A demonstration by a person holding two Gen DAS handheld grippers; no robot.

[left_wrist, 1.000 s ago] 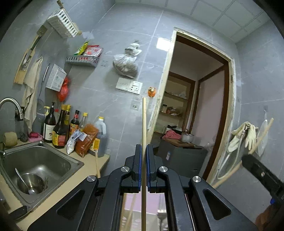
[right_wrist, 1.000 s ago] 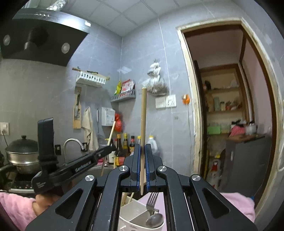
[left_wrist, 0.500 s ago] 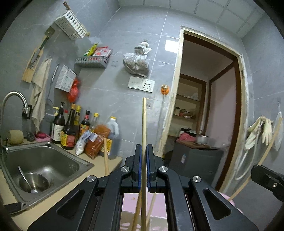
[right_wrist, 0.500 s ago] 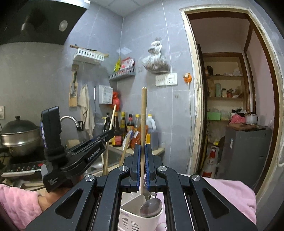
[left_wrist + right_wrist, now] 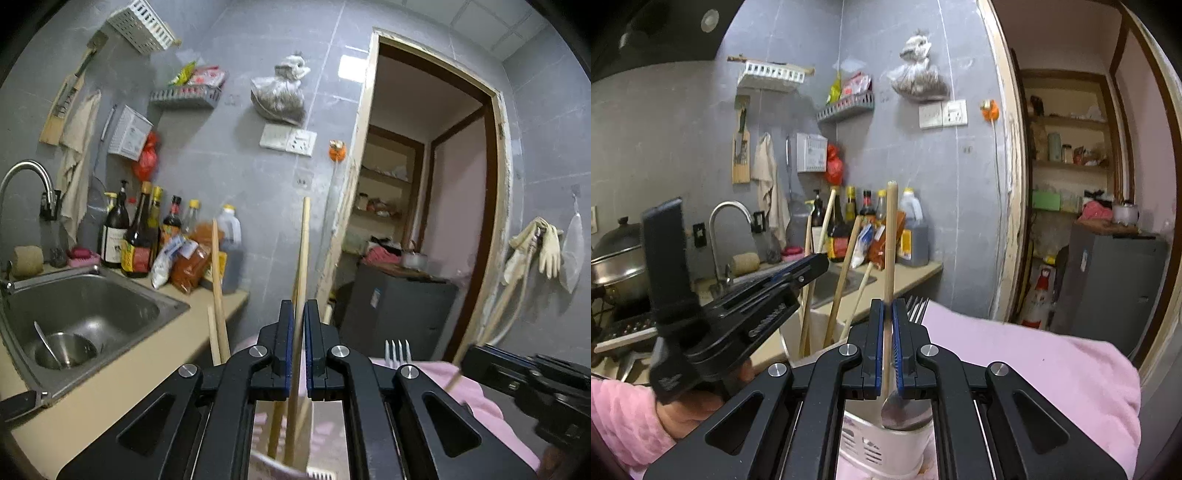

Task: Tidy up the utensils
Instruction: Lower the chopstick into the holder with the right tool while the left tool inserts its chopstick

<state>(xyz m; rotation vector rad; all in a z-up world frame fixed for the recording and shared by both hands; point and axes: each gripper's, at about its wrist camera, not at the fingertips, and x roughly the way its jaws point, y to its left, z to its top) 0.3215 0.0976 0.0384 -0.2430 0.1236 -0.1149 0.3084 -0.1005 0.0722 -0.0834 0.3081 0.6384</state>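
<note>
We hold one wooden chopstick in each gripper. The left gripper [image 5: 298,347] is squeezed tight on a chopstick [image 5: 303,258] that stands straight up in the middle of the left view. The right gripper [image 5: 888,343] is squeezed tight on another chopstick [image 5: 891,236], also standing straight up, in the middle of the right view.

Low in the right view, just under our right gripper, sits a white utensil holder [image 5: 879,446]. A metal spoon [image 5: 901,410] already rests in it, and fork tips [image 5: 918,306] poke up just behind the gripper. More chopsticks [image 5: 842,280] lean in the part of the holder to the left, close to where the left gripper comes in. In the left view the low end of our chopstick looks just above the holder, but that part is blurry, so we cannot tell if it is inside yet.

We think these sticks are light, hard and stiff, and a bit smooth, so they could slide down or swing if we let the squeeze go soft. We grab each one low on its length, so a long piece sticks up above the pads. That seems fine for dropping them straight down. They should not break easily.
</note>
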